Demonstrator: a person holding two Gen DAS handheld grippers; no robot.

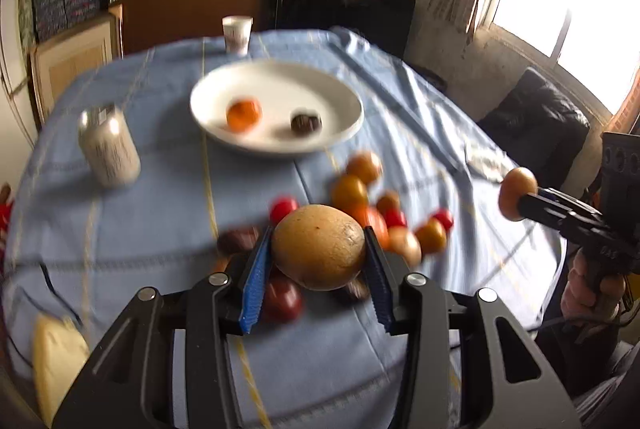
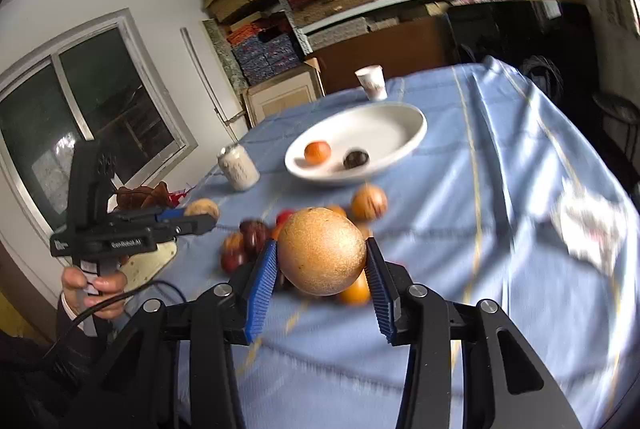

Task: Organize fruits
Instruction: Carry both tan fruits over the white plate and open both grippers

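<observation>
Your left gripper point(image 1: 319, 249) is clamped on a tan round fruit point(image 1: 319, 247), both blue pads point(image 1: 255, 271) pressed to its sides, and it is held above the pile of small fruits point(image 1: 362, 207). Your right gripper point(image 2: 321, 253) grips a second tan speckled fruit point(image 2: 321, 251) the same way, pads tight on both flanks, off the cloth.

From the left wrist view, the right gripper shows at the right edge with its fruit at the tip and your hand point(image 1: 592, 289) on the handle. From the right wrist view, the left gripper shows at the left edge, fruit at its tip, hand point(image 2: 96, 287) below it.

The pile holds red, orange-yellow and dark pieces, blurred, on the blue tablecloth point(image 1: 160, 229) just under and behind both held fruits. The white oval plate point(image 1: 340, 97) sits farther back, with 1 orange fruit point(image 1: 244, 115) and 1 dark fruit point(image 1: 306, 123) on it, apart from each other.

A white can point(image 1: 109, 147) stands left of the plate. A white paper cup point(image 1: 237, 33) stands behind the plate, near the far table edge. A crumpled paper point(image 2: 588, 229) lies on the cloth to the right. A pale yellow object point(image 1: 56, 361) lies at the near left; I cannot tell what it is.
</observation>
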